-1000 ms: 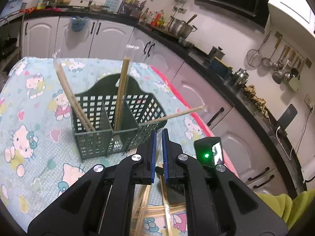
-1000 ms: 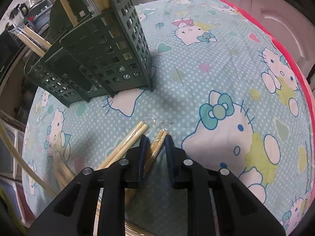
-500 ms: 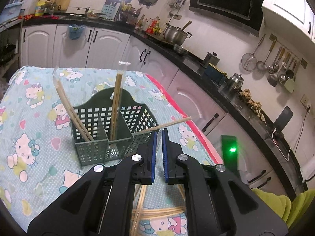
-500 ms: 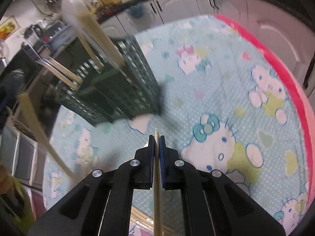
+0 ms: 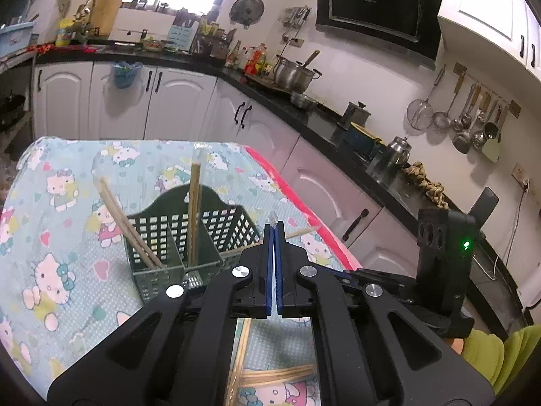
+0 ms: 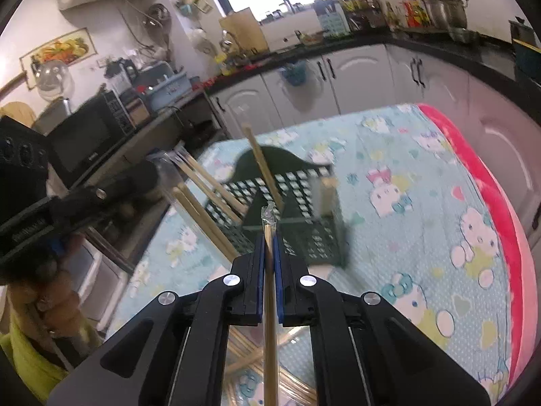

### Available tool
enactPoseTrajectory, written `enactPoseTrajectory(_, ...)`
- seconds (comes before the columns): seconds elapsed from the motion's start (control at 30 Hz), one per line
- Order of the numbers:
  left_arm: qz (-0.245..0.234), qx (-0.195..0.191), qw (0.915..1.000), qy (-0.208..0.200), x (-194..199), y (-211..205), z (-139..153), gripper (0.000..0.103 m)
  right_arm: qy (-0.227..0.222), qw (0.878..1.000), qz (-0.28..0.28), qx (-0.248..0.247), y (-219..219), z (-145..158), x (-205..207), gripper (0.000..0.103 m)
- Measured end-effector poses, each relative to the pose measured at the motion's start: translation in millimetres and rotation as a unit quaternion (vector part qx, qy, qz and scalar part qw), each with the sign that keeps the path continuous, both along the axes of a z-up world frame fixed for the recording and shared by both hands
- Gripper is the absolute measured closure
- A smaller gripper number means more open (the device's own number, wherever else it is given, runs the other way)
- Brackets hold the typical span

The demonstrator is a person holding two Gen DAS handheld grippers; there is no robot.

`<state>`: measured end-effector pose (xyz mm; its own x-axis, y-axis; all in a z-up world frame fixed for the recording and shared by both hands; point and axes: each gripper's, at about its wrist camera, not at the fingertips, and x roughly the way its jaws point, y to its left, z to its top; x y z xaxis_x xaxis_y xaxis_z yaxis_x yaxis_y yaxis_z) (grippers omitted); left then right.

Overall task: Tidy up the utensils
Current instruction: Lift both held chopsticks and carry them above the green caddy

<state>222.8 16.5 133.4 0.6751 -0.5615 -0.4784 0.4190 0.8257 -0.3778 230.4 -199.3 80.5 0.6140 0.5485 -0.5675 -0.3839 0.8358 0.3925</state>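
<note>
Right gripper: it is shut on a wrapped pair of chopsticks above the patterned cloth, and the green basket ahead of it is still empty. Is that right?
Not quite. The right gripper is shut on wrapped chopsticks above the cloth, but the green basket is not empty: the left wrist view shows chopsticks already standing in its compartments.

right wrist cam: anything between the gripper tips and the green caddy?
In the right wrist view, only bare tablecloth lies between the right gripper, shut on a wrapped chopstick pair, and the green caddy.
</note>
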Motion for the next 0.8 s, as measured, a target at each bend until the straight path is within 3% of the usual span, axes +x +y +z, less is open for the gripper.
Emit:
enactPoseTrajectory(0.43, -0.004, -0.012, 0.9992, -0.037, -2.2, 2.7, 36.1, 0.103, -0.025, 0.997, 0.034, 0.066, -1.1, 49.0, 10.4, 0.098)
enactPoseTrajectory(0.8, 0.007, -0.013, 0.997, -0.076, 1.9, 5.9, 71.9, 0.103, -0.077, 0.996, 0.037, 0.041, 8.8, 87.3, 15.8, 0.098)
